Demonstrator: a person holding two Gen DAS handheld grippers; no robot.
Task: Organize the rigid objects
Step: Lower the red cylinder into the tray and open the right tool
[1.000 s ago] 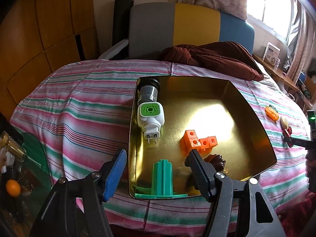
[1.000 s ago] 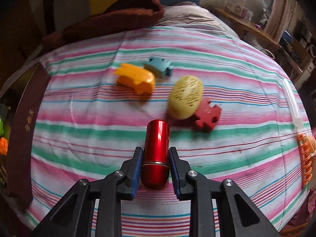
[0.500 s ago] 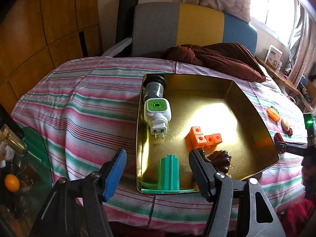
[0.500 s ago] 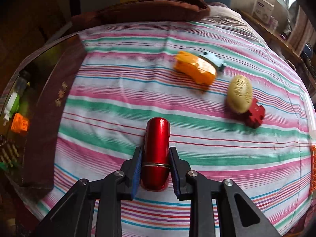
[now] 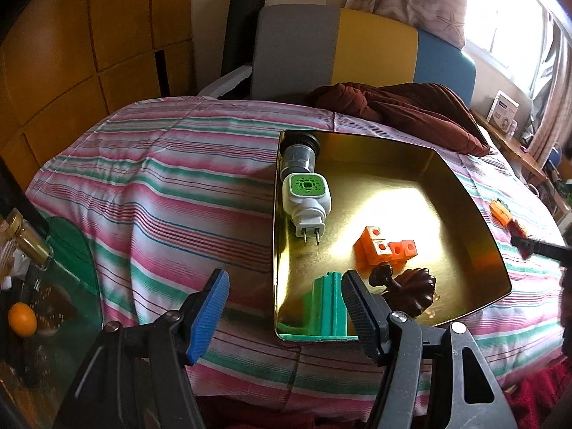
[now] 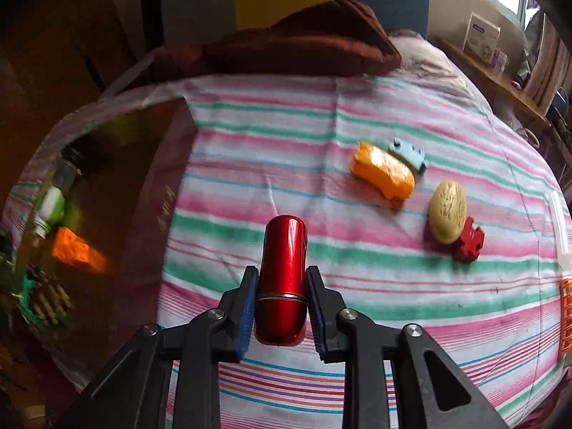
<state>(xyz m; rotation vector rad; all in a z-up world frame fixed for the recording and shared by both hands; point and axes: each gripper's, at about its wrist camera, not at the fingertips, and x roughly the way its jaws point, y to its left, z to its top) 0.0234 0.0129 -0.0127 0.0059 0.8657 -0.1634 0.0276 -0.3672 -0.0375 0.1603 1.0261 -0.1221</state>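
My right gripper [image 6: 282, 307] is shut on a glossy red cylinder [image 6: 284, 268], held above the striped bedspread. To its right lie an orange toy car [image 6: 382, 175], a light blue puzzle piece [image 6: 409, 153], a cream oval soap [image 6: 447, 211] and a red puzzle piece [image 6: 470, 239]. A gold tray [image 5: 475, 214] holds a white and green plug-in device [image 5: 305, 196], orange cubes [image 5: 382, 246], a green plastic piece [image 5: 329, 304] and a dark brown carved object [image 5: 411, 289]. My left gripper [image 5: 284, 304] hangs open over the tray's near left corner, nothing between its fingers.
A crumpled brown cloth [image 5: 404, 107] lies at the head of the bed before a grey, yellow and blue headboard [image 5: 357, 46]. A green glass side table [image 5: 68, 250] with a bottle and an orange ball stands at the left. An orange comb [image 6: 565, 307] lies at the far right.
My right gripper has carried the red cylinder leftward, so the gold tray has come into its view and the loose toys have slid right. The left gripper has shifted slightly left of the tray.
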